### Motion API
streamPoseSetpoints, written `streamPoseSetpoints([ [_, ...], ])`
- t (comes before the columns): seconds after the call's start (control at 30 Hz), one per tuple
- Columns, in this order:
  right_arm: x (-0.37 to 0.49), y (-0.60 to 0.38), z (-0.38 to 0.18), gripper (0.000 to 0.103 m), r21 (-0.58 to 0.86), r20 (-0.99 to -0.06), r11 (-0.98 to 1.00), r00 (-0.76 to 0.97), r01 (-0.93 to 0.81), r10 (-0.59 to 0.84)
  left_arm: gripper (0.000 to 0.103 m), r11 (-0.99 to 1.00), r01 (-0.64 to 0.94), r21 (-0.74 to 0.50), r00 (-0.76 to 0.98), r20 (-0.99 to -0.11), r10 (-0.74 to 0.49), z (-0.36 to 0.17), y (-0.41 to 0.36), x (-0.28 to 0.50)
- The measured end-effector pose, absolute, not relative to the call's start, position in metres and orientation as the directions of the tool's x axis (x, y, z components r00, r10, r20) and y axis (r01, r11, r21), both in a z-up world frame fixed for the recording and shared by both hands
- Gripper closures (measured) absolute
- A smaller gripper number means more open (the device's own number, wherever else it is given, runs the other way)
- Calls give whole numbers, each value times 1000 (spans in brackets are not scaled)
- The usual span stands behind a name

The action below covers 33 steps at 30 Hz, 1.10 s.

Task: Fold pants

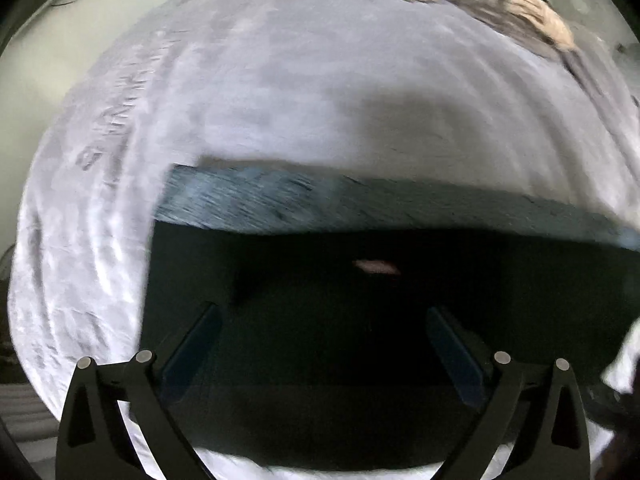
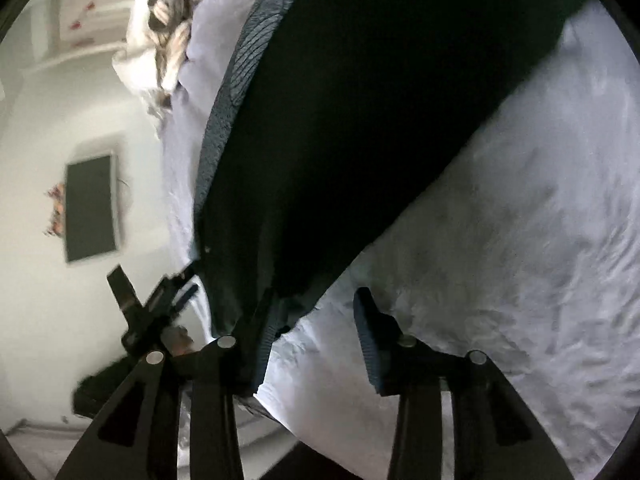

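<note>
With both my left gripper (image 1: pixel 324 344) and right gripper (image 2: pixel 316 336) spread wide, I judge the dark pants (image 1: pixel 360 320) limp, best pinched at the ribbed waistband (image 1: pixel 280 196)

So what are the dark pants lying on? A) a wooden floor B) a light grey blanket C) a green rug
B: the dark pants lie spread on a light grey blanket that shows all around them, and the right wrist view shows the same pale fabric beside them.
</note>
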State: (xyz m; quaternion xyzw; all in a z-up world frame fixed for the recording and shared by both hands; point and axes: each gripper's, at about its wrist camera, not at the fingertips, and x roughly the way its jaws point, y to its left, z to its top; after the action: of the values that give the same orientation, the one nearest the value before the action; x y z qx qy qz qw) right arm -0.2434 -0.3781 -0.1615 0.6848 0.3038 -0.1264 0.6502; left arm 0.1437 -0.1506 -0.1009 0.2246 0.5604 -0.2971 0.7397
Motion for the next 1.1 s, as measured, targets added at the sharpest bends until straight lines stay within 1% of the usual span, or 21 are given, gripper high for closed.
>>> streamPoseSetpoints([
  [0.03, -241, -376, -166, 59, 825, -552, 17, 798, 565, 241, 1, 702, 713, 2, 185, -965, -185, -104, -155, 136],
  [0.13, -230, -380, -183, 59, 855, -493, -63, 844, 515, 213, 0, 633, 769, 91, 210, -971, -116, -128, -172, 113],
  [0.17, -225, -383, -186, 59, 855, -477, -108, 852, 507, 218, 0, 624, 774, 108, 227, -967, -115, -133, -174, 112],
  [0.2, -222, -386, -181, 59, 864, -458, -120, 863, 488, 214, 0, 624, 775, 102, 223, -968, -118, -136, -176, 114],
  [0.23, -221, -387, -170, 59, 880, -441, -92, 874, 465, 205, 0, 631, 771, 82, 204, -971, -123, -138, -177, 118],
  [0.27, -225, -386, -165, 59, 884, -441, -66, 874, 462, 205, 0, 633, 771, 69, 192, -973, -127, -137, -178, 122],
  [0.33, -234, -379, -155, 59, 855, -508, 11, 833, 518, 219, 0, 621, 781, 69, 188, -974, -128, -137, -180, 121],
  [0.4, -248, -371, -160, 61, 820, -563, 31, 794, 572, 230, 0, 615, 786, 72, 189, -974, -128, -138, -183, 123],
  [0.43, -254, -367, -167, 69, 809, -575, 10, 786, 588, 229, 0, 617, 783, 73, 189, -974, -125, -138, -185, 124],
  [0.47, -259, -366, -172, 74, 809, -571, -10, 790, 588, 224, 0, 619, 782, 76, 191, -974, -122, -138, -187, 124],
  [0.53, -264, -368, -181, 78, 813, -561, -55, 805, 580, 193, 0, 619, 781, 81, 194, -974, -117, -137, -192, 124],
  [0.67, -261, -372, -186, 77, 846, -511, -81, 846, 526, 151, 0, 622, 779, 80, 193, -975, -115, -142, -181, 114],
  [0.77, -250, -376, -185, 77, 844, -522, -57, 841, 534, 144, 0, 622, 779, 84, 193, -975, -110, -142, -182, 113],
  [0.87, -250, -382, -184, 76, 853, -505, -65, 851, 518, 143, 0, 636, 766, 92, 186, -979, -83, -132, -185, 106],
  [0.97, -251, -378, -177, 76, 864, -491, -47, 861, 501, 134, 0, 628, 777, 45, 168, -976, -137, -118, -186, 94],
  [1.0, -253, -377, -178, 75, 864, -491, -55, 861, 501, 131, 0, 611, 791, 39, 160, -976, -145, -118, -190, 87],
  [1.03, -257, -376, -179, 71, 863, -491, -69, 862, 501, 124, 0, 594, 803, 36, 151, -978, -146, -120, -193, 80],
  [1.1, -259, -377, -186, 70, 867, -471, -124, 875, 482, 109, 0, 562, 824, 63, 153, -982, -114, -133, -203, 67],
])
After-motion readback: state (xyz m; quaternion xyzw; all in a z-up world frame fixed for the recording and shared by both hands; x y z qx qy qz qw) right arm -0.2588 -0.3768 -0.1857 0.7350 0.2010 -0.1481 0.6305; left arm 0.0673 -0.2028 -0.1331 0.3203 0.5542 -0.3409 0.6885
